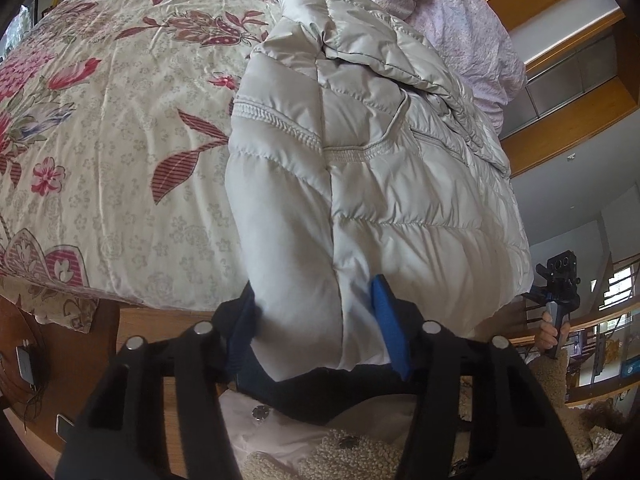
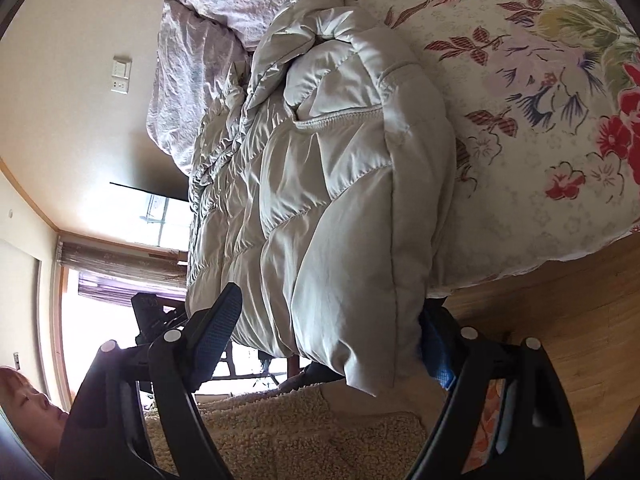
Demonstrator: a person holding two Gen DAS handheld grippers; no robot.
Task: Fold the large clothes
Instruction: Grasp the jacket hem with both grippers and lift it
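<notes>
A pale grey quilted puffer jacket (image 1: 360, 152) lies on a floral bedspread (image 1: 112, 128), its hem hanging over the near bed edge. My left gripper (image 1: 316, 320) has its blue pads on either side of the hem's thick padding and is shut on it. In the right wrist view the jacket (image 2: 320, 184) fills the middle. My right gripper (image 2: 328, 336) is wide around the other hem corner; its right pad (image 2: 436, 344) touches the fabric and its left pad (image 2: 216, 328) stands off it. The right gripper also shows in the left wrist view (image 1: 558, 280).
A lilac crumpled duvet (image 1: 460, 12) lies at the far end of the bed. The wooden floor (image 2: 560, 300) runs beside the bed. A fleecy beige garment on the person (image 2: 288, 432) is close below both grippers. A window (image 2: 160, 220) is behind.
</notes>
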